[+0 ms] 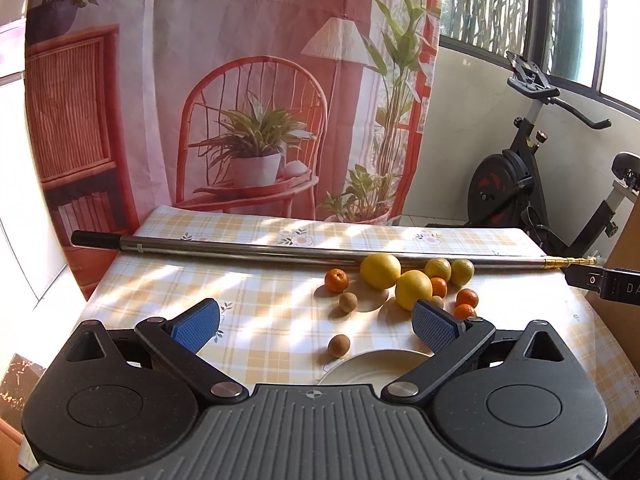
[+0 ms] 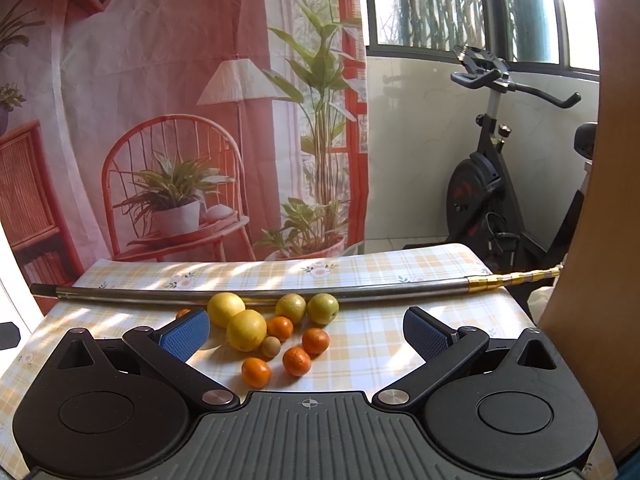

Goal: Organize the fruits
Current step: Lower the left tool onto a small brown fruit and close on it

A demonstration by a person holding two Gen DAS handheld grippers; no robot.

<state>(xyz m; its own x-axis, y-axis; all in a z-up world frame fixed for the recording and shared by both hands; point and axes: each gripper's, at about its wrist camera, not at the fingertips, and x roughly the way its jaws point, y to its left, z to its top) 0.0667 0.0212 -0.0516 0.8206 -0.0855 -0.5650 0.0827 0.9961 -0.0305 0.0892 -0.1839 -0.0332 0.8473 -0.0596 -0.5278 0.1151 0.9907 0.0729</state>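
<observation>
Above the checked tabletop [image 1: 256,280], both tongs, left [image 1: 316,322] and right [image 2: 306,330], gape empty over scattered lemons [image 2: 246,330] and tangerines [image 2: 297,361].

A pole [image 1: 280,250] lies across the far surface [image 1: 248,344]. Just near it, right of centre, sits the fruit cluster [image 1: 404,284]. A plate [image 1: 376,366] lies nearest, a small fruit [image 1: 338,345] at its left.
</observation>
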